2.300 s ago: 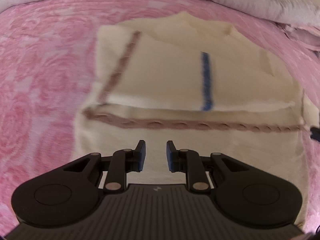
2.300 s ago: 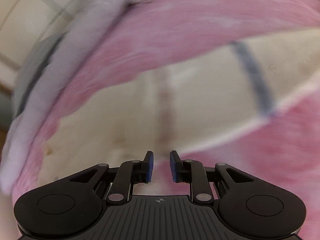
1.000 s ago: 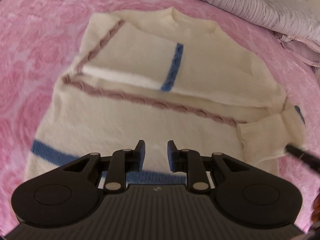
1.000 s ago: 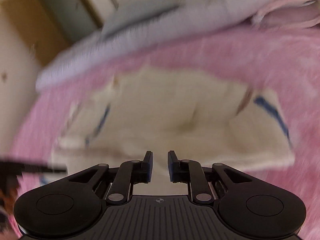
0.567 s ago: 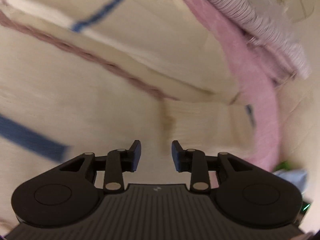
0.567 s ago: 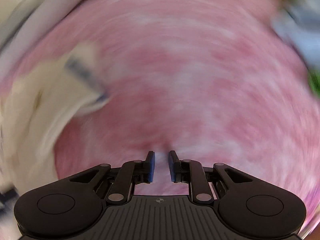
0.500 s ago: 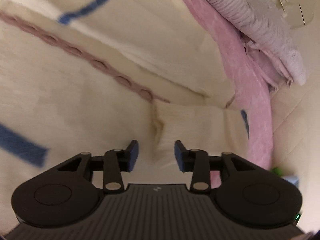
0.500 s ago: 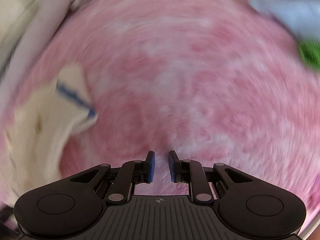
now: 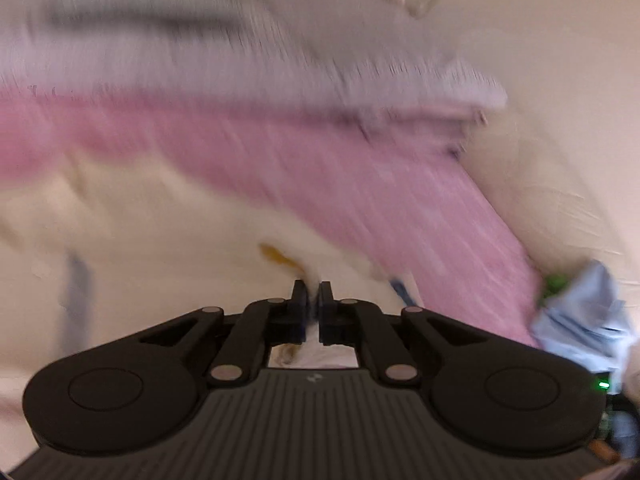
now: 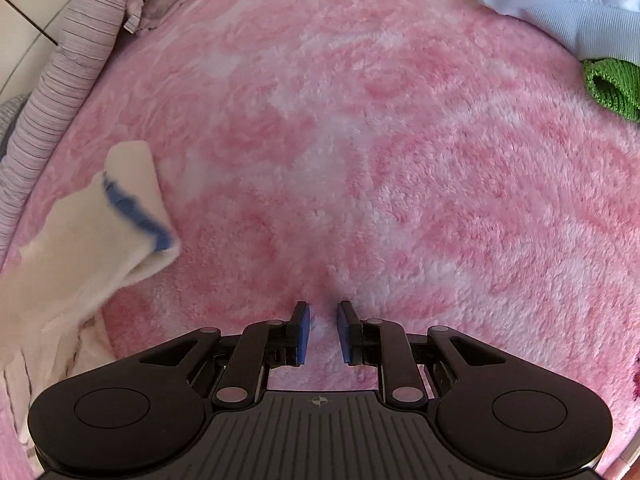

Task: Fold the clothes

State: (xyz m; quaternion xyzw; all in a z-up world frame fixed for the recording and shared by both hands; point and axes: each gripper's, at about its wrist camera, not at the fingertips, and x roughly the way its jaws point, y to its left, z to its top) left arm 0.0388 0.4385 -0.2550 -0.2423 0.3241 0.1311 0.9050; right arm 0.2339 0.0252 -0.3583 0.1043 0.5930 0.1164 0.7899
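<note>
Now my left gripper point(image 9: 313, 304) is clamped on the cream sweater point(image 9: 160, 248).
My right gripper point(image 10: 322, 334), jaws apart, faces bare pink blanket point(image 10: 360, 160) beside the sleeve cuff point(image 10: 132, 200).

Left wrist view motion-blurred — cream sweater point(image 9: 160, 240) smeared, green cloth point(image 10: 612, 84) and pale blue garment point(image 10: 568, 12) cut by the frame edge.

- Fluffy bed blanket point(image 10: 400, 160): pink, mottled with paler whitish swirls.
- Knitted sweater point(image 10: 80, 248): cream, with a blue band point(image 10: 136, 212) across the cuff; a small brown-yellow mark point(image 9: 276, 256) in the blurred left wrist view.
- Striped quilt point(image 10: 68, 68) at the blanket's left edge: pale lilac-grey with thin dark lines.
- Smooth cloth point(image 10: 568, 8), far right corner: light blue.
- Knitted item point(image 10: 612, 84) beside it: bright green.
- Grippers: black, blue pads point(image 10: 303, 336).
</note>
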